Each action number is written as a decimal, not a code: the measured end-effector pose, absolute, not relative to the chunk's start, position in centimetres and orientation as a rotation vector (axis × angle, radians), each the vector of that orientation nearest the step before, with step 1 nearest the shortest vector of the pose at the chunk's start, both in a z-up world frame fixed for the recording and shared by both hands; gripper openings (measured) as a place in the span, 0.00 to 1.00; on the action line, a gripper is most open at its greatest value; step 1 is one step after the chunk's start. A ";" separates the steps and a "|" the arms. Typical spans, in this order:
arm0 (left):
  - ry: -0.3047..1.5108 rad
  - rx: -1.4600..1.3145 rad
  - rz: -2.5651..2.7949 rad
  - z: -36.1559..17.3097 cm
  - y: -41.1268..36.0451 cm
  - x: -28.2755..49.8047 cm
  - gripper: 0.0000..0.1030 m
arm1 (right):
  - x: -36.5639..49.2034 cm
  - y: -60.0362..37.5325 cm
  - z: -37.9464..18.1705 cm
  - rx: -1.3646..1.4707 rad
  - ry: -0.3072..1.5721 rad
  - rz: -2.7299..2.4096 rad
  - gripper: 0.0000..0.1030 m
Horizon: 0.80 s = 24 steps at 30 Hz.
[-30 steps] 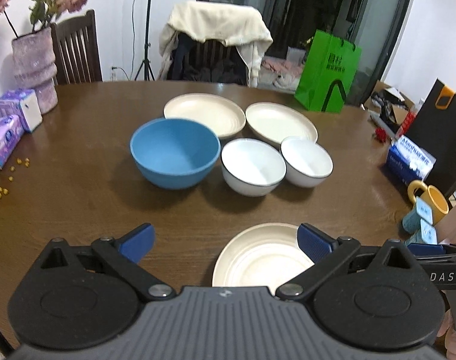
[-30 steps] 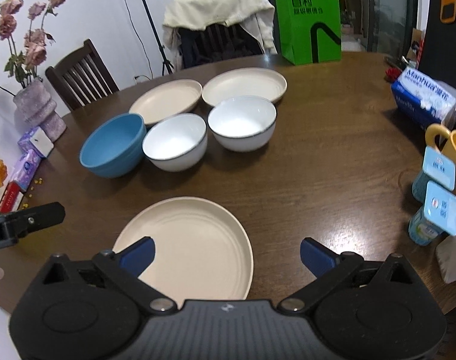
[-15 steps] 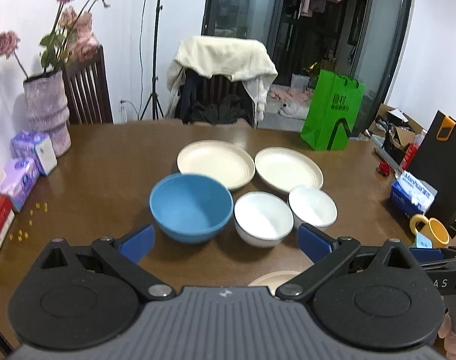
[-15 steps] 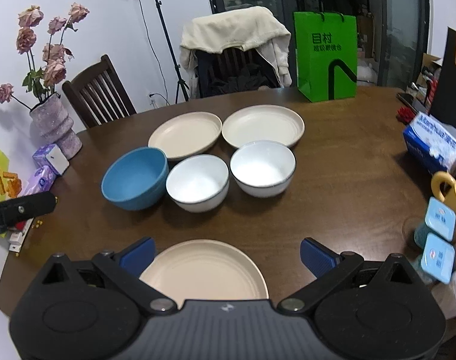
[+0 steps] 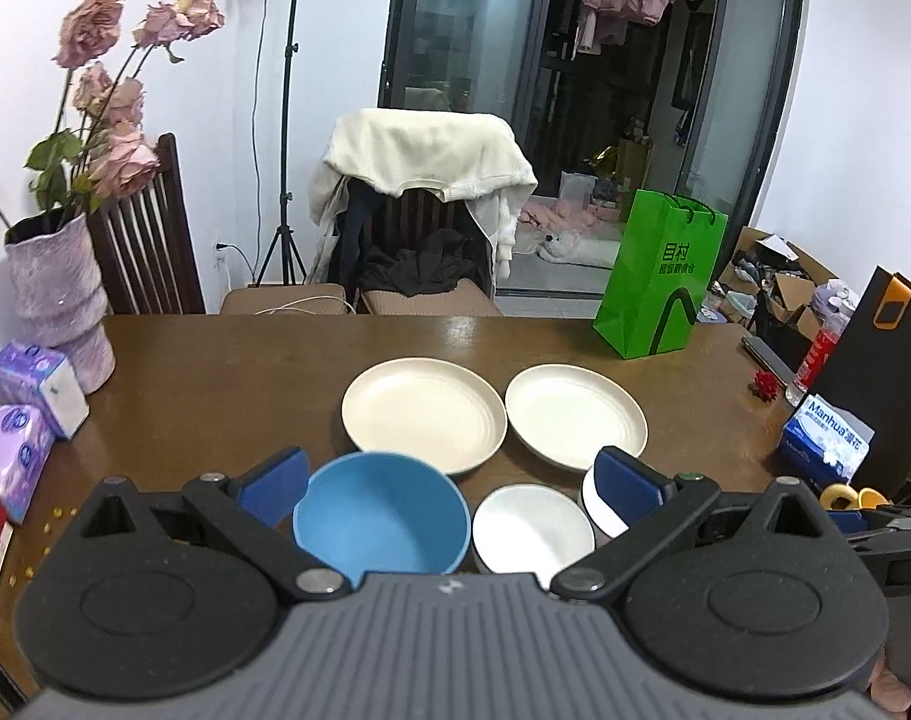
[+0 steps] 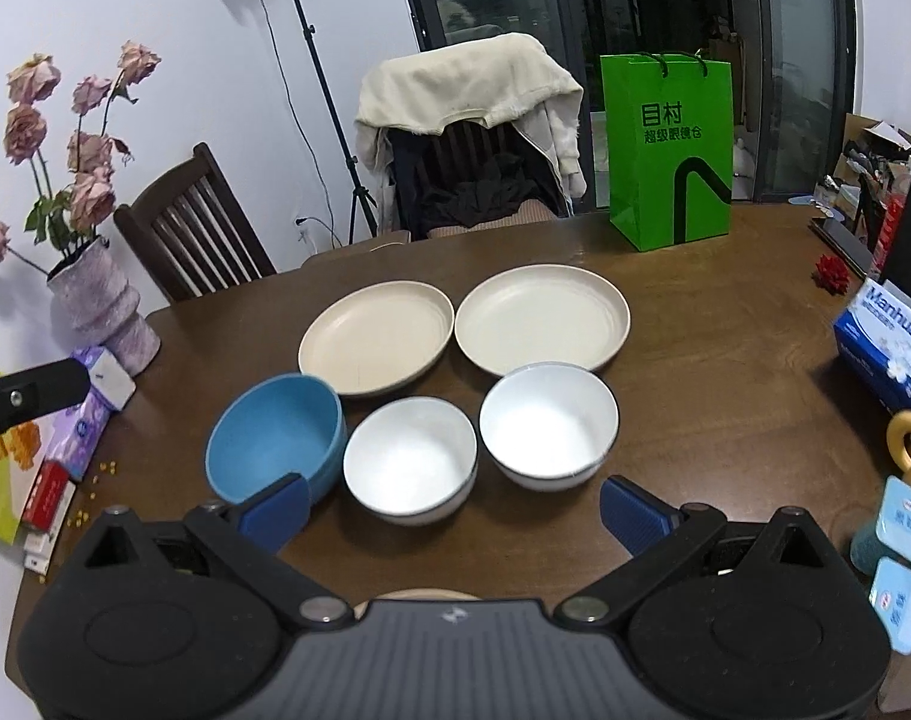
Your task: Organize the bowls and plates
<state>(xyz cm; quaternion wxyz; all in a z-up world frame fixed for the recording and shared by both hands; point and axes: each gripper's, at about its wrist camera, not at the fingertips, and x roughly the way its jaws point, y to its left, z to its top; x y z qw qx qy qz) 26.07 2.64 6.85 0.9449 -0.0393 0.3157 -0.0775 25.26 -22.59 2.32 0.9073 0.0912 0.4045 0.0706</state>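
Brown worktop with plates and bowls, both grippers empty

Brown wood is the worktop [image 6: 725, 360], and the dishes stand near its middle. At the far left a purple vase [image 6: 98, 306] with dried pink roses stands near the edge, with tissue packs [image 5: 35, 378] just beside it. Next comes the blue bowl [image 6: 275, 438], upright. To its right are two white bowls in a row: the left white bowl [image 6: 410, 459] stands just beside the blue one, and the right white bowl [image 6: 548, 426] is close to it; I cannot tell if they touch. Behind the bowls lie two cream plates side by side, the left plate [image 6: 376, 336] and the right plate [image 6: 542, 318], very near each other. A third plate [image 6: 419, 593] shows only as a thin rim at the lower edge of the right wrist view. Behind the plates, a green paper bag [image 6: 668, 156] stands near the far edge of the worktop. At the right side are a blue tissue box [image 6: 887, 348] and a yellow mug [image 6: 908, 438].

The left gripper [image 5: 449, 483] is above the near part of the worktop; its fingers are spread wide and grasp nothing. The right gripper [image 6: 455, 513] is the same: fingers wide apart, nothing between them.
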 end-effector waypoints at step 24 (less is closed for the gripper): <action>0.666 -0.023 -0.136 7.2 6.5 41.0 1.00 | 38.7 -18.5 2.2 0.195 0.891 0.109 1.00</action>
